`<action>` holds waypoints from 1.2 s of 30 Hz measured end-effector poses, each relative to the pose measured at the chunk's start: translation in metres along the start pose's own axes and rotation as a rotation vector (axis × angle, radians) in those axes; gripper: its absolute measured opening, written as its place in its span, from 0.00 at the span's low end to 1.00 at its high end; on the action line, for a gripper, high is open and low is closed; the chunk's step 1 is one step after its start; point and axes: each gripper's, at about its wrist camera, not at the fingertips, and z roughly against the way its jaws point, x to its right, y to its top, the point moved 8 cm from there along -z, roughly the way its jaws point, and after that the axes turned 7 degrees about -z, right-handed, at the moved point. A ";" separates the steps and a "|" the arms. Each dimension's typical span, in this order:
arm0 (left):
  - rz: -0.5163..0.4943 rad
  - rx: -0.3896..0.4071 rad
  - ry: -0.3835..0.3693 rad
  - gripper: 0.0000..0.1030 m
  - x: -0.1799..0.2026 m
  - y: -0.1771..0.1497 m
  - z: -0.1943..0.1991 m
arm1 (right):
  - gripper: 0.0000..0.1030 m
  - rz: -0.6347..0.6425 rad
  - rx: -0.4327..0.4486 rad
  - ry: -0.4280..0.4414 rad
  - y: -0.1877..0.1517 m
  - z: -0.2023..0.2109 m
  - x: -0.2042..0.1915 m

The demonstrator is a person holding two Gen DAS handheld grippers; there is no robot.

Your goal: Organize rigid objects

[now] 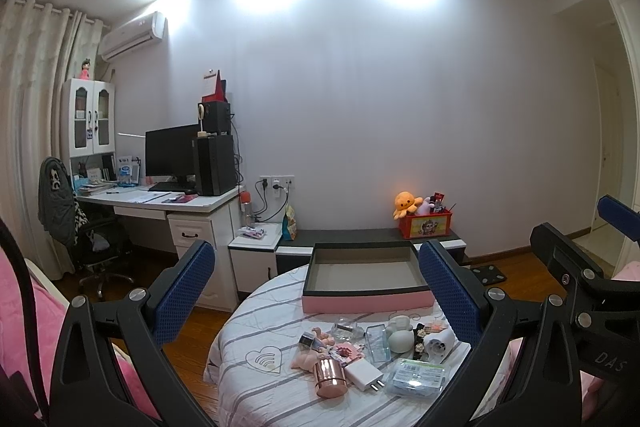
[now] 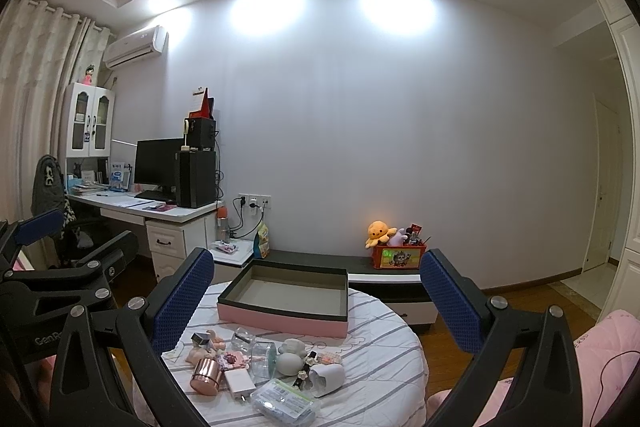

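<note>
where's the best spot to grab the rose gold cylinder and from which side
Grip the rose gold cylinder across its round body at mid-length, coming from above. It seems to lie on its side beside the white charger, so closing across the curved walls looks safest.

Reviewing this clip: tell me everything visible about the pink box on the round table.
The box is a shallow rectangular tray, open-topped, with no lid in sight. Its outer walls are pink, its rim is dark and its inside is greyish; it looks like cardboard. It is empty. It sits flat on the striped cloth at the far side of the table, behind the pile of small things. Nothing appears to touch it but the cloth, and both grippers are clear of it.
</note>
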 end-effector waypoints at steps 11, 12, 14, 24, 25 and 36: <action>0.000 -0.008 -0.002 1.00 -0.001 -0.005 -0.002 | 1.00 0.002 -0.007 0.000 -0.002 -0.001 -0.001; 0.000 -0.009 -0.002 1.00 0.000 -0.005 -0.003 | 1.00 0.002 -0.010 0.001 -0.003 -0.002 -0.001; -0.002 -0.016 -0.005 1.00 0.002 -0.007 -0.007 | 1.00 0.003 -0.014 0.003 -0.004 -0.003 0.000; -0.008 -0.072 -0.062 1.00 0.015 -0.038 -0.042 | 1.00 0.010 -0.075 0.018 -0.029 -0.026 0.008; -0.008 -0.081 -0.065 1.00 0.015 -0.041 -0.046 | 1.00 0.011 -0.090 0.017 -0.035 -0.031 0.009; 0.028 -0.492 -0.124 1.00 0.027 -0.188 -0.136 | 1.00 0.012 -0.408 0.060 -0.174 -0.102 0.030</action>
